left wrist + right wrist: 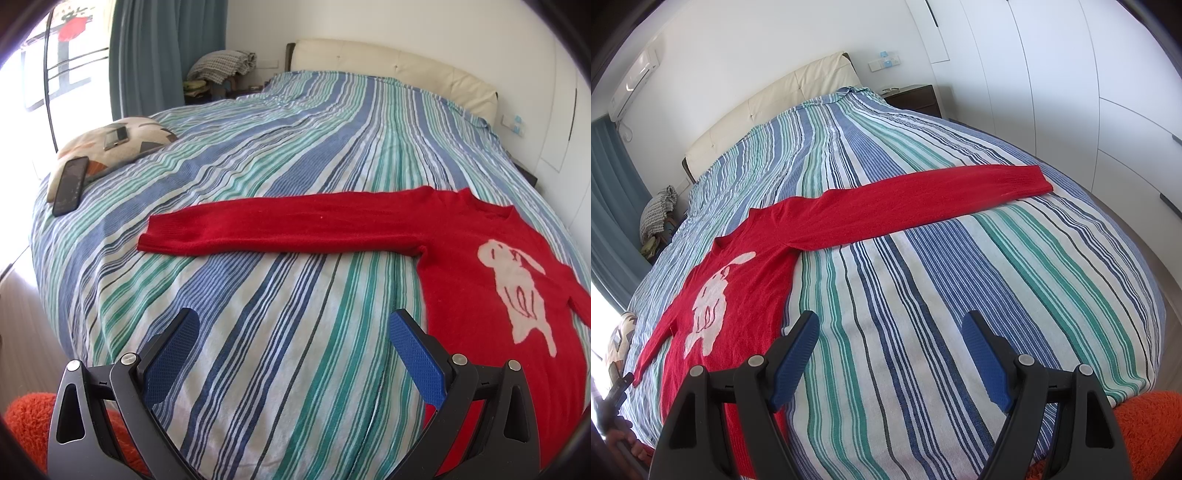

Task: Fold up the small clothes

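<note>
1. Sweater first: red knitted long-sleeved sweater with a pale rabbit motif point(480, 258) lies flat, front up, on the blue, green and white striped bed cover point(295, 332), body near the foot of the bed and neckline toward the cream padded headboard point(391, 66); laid out smooth like that, I'd say it's set up for folding and no fold has been made yet.
2. Both sleeves are stretched straight out sideways; the one in the left wrist view point(258, 229) runs toward the patterned cushion point(118, 144), the other point(942, 195) reaches toward the white wardrobe doors point(1089, 110); spread sleeves make the cuffs easy to grab.
3. Left tongs point(293, 347) are spread wide, holding nothing, hovering over bare cover just beside the sweater's side edge; right tongs point(890, 350) are likewise spread and empty, on the other side of the body.
4. My guess is each one flanks the body so it can go for its own sleeve or side; can't tell which comes first.
5. Dark phone point(70, 186) rests against the cushion, a second phone point(116, 137) sits on top of it; both well apart from the sweater, so out of the way.
</note>
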### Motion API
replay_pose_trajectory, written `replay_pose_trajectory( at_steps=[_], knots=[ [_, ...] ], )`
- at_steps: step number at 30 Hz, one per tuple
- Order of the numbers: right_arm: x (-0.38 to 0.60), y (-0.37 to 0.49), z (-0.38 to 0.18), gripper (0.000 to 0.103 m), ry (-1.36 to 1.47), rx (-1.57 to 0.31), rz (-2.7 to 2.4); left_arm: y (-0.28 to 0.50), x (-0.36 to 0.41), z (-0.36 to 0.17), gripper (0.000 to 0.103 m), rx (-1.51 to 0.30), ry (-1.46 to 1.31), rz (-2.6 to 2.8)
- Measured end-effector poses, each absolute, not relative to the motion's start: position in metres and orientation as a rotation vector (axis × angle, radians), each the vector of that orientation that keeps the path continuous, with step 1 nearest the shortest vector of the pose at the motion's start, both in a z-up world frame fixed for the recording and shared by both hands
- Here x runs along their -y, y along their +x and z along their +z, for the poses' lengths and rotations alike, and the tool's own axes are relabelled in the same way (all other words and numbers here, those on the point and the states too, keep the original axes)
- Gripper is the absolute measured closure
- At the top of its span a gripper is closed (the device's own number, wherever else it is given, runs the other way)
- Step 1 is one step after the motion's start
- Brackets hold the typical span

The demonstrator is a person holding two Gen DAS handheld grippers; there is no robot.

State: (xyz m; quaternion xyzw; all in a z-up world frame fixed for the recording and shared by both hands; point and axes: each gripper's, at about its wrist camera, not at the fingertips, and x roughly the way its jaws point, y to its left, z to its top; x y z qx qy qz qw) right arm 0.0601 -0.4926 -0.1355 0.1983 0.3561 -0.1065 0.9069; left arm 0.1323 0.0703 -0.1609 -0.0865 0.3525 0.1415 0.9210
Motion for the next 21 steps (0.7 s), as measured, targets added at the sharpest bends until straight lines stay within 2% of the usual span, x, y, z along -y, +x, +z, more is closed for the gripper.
replay_pose_trajectory(
  at_steps=[21],
  knots=[
    [0.4934,0.0609,-0.1334,0.024,0.414,-0.732,-0.220,0.1310,-0.0699,-0.1648,0.001,-0.721,-0.180,0.288]
  ],
)
